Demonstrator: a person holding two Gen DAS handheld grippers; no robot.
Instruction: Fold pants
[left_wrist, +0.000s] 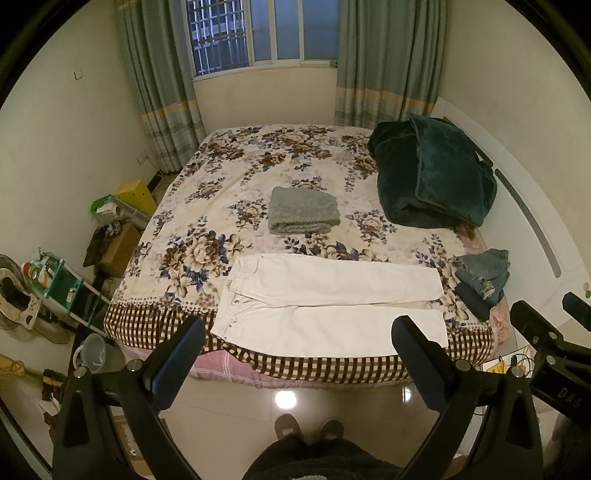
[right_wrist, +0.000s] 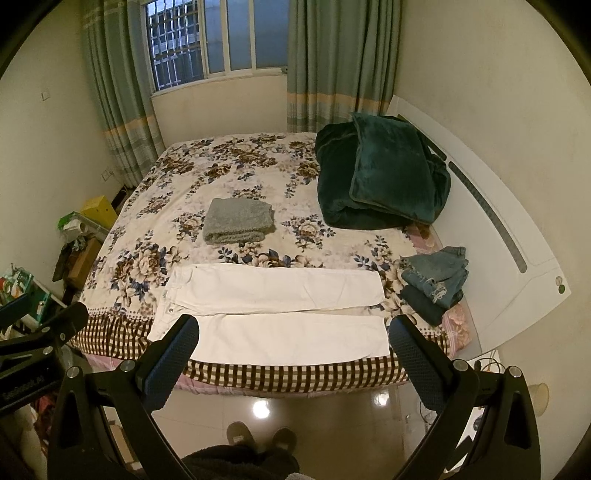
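So: white pants (left_wrist: 332, 302) flat along near bed (left_wrist: 258, 155) edge, waist left, hems right. Left gripper (left_wrist: 297, 338) and right gripper (right_wrist: 293, 336) spread wide, empty, hovering short of bed. Likely light, limp, creasing easily. Best pinched at near waist corner and near hem.
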